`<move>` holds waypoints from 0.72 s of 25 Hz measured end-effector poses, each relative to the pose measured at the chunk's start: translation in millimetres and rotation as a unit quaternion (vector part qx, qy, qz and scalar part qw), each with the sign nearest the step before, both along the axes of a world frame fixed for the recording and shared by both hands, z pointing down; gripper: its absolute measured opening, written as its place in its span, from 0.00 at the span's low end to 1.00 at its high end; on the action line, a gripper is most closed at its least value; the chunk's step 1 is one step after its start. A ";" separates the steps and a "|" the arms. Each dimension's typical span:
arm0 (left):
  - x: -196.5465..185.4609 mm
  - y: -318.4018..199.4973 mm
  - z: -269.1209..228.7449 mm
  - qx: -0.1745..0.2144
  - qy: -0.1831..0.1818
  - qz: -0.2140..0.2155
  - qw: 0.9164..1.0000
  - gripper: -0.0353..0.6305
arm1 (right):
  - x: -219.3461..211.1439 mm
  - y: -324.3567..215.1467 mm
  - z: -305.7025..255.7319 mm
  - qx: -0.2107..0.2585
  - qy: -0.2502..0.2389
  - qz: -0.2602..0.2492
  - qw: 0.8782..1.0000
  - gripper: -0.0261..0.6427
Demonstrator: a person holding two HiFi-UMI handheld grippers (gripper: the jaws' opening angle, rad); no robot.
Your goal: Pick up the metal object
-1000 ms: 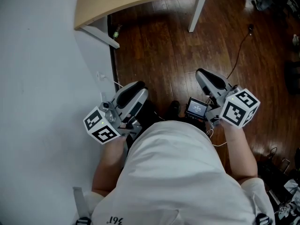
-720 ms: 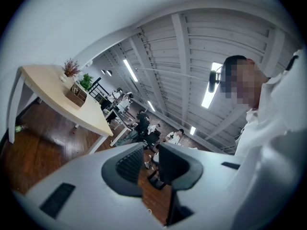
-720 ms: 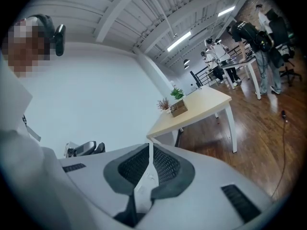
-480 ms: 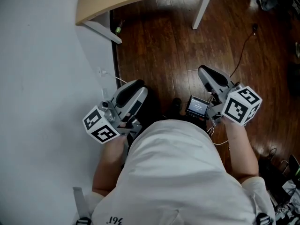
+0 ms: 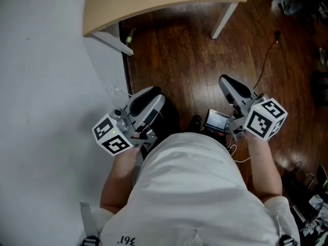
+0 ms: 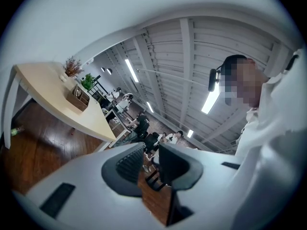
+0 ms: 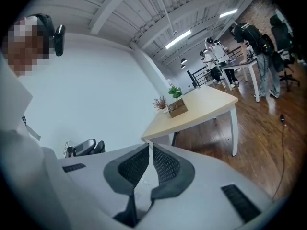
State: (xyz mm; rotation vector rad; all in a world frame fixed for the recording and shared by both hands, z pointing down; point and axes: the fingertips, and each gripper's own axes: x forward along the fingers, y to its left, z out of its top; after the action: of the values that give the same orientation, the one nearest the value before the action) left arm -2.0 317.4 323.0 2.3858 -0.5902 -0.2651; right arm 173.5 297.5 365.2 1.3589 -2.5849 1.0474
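My left gripper [image 5: 148, 97] hangs at my hip with its jaws a narrow gap apart and nothing in them. My right gripper [image 5: 230, 86] has its jaws all but together, also empty. I cannot find the metal object in any view, so the main risk, as I judge it, is reaching for the wrong thing or arriving with the right jaws closed. The left gripper is near the white wall [image 5: 51, 86] and could knock it, and a cable [image 5: 264, 50] on the dark wood floor [image 5: 179, 55] could catch a foot. Ahead stands a pale table [image 5: 154, 1], with a box of plants [image 7: 177, 108] set back from its near edge. Beyond it is an open room with ceiling strip lights.
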 end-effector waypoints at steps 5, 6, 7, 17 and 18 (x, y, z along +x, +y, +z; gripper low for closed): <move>-39.9 -53.6 -1.2 -0.005 -0.001 0.014 1.000 0.17 | -34.6 -50.5 -2.3 -0.004 0.012 0.012 1.000 0.08; -50.6 -67.5 1.8 -0.004 0.000 0.017 1.000 0.17 | -45.7 -62.7 0.8 -0.005 0.015 0.013 1.000 0.08; -59.9 -79.4 4.4 -0.004 0.002 0.020 1.000 0.17 | -55.7 -73.1 3.1 -0.005 0.017 0.014 1.000 0.08; -87.2 -101.7 -16.6 -0.002 0.006 0.035 0.999 0.17 | -83.1 -92.4 -22.3 -0.001 0.023 0.025 0.999 0.08; -92.1 -103.0 -16.9 -0.003 0.007 0.035 0.999 0.17 | -88.0 -93.4 -23.0 -0.001 0.023 0.025 0.999 0.08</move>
State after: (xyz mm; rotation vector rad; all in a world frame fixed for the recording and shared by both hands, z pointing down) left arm -94.1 214.3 306.1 2.3921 -0.4994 -0.2491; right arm 85.5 204.2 342.2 1.4359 -2.5293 1.0114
